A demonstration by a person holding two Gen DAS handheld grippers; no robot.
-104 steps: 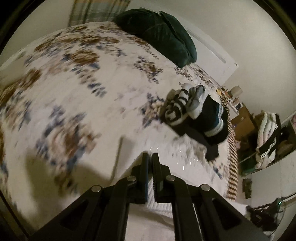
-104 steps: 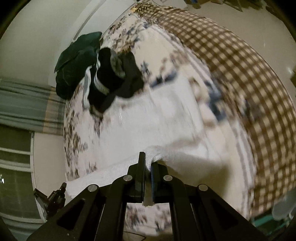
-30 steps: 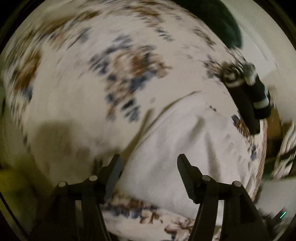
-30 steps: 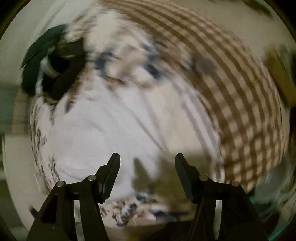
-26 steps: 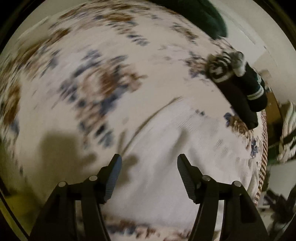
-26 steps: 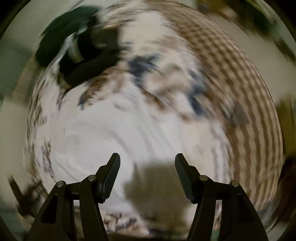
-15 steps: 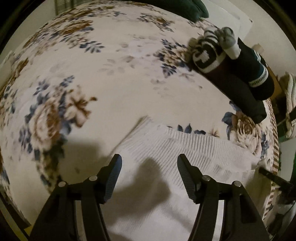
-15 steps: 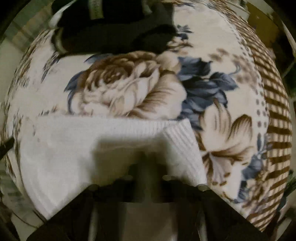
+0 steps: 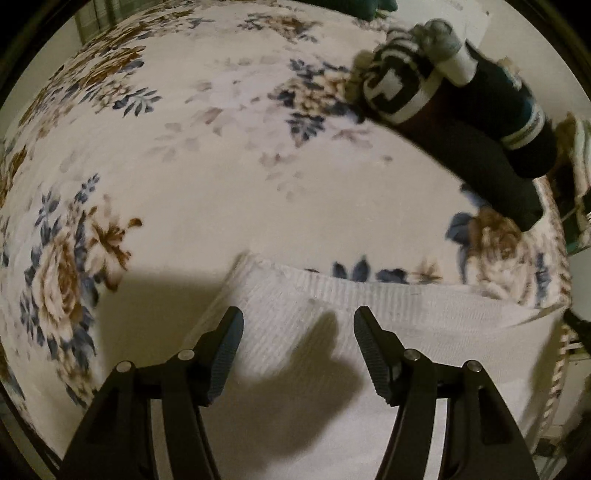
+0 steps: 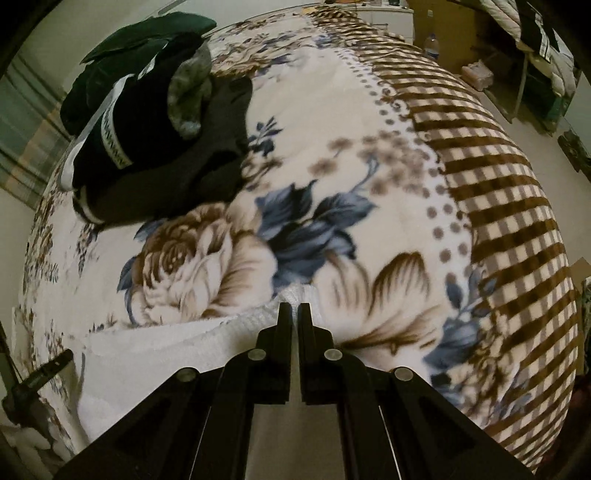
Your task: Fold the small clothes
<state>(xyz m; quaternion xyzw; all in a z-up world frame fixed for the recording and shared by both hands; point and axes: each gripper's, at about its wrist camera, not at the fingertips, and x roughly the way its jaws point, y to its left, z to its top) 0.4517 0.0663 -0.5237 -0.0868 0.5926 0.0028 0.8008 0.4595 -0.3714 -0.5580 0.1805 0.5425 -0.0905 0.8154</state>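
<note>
Right tool clenched on white garment, left tool released; dark clothes pile beyond.

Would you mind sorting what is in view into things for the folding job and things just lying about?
For the job: white knit garment, right gripper shut on its corner, left gripper open above it, pile of dark clothes and socks.
Lying about: floral blanket, green pillow.

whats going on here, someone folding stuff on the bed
Yes. A person with a gripper in each hand is folding a white knitted garment spread on a flowered blanket. The right gripper is shut on the garment's far corner. The left gripper is open above the other end, not gripping yet. A pile of dark clothes and socks waits further back.
</note>
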